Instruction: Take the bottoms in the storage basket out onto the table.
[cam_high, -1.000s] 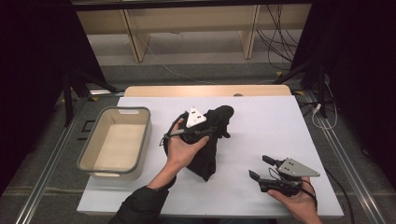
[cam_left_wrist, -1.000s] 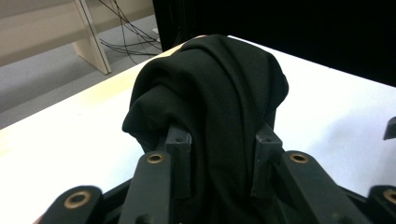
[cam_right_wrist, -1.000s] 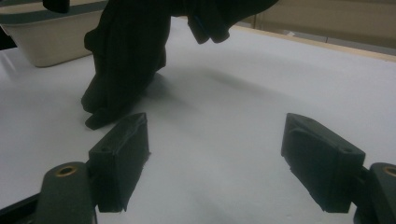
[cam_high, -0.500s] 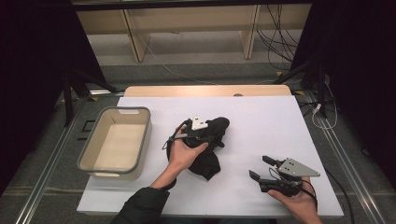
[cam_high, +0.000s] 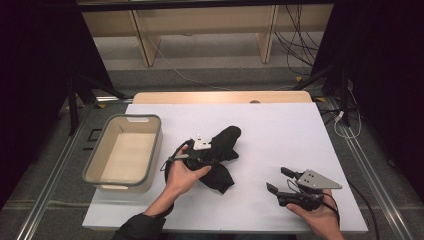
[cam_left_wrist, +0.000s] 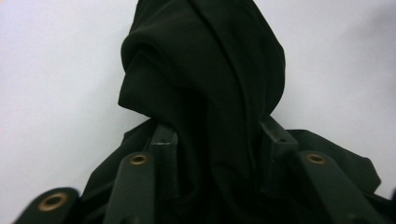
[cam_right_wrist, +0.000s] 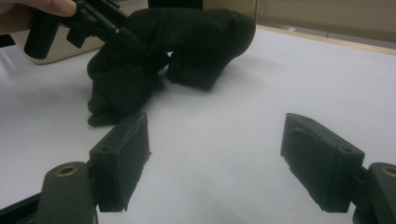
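So going left to right: the beige plastic bin (cam_high: 124, 154) sits at the left edge of the white table (cam_high: 280, 125), empty as far as I can see, probably where the cloth ends up, though that's my guess.

Next over is the left claw (cam_high: 212, 157), hand wrapped around it, lying low over the black cloth (cam_high: 222, 150) near the middle of the table. In the left gripper view a thick fold of the cloth (cam_left_wrist: 205, 84) runs up between the two jaws, and they've just been opening, so the pads look loosened off the fabric rather than biting it. Reads to me like the cloth is being let down onto the table, with the claw parked low so it settles instead of dropping.

The cloth itself is a crumpled lump, longer than wide. In the high view its long axis runs diagonally, rounded end pointing up and right toward the far side, floppy corner down toward the person.

Far right, the right claw (cam_high: 280, 182) rests near the table's front edge, well apart from the cloth, jaws spread wide with nothing between them, aimed toward the cloth (cam_right_wrist: 173, 51). Looks like it's just waiting its turn.
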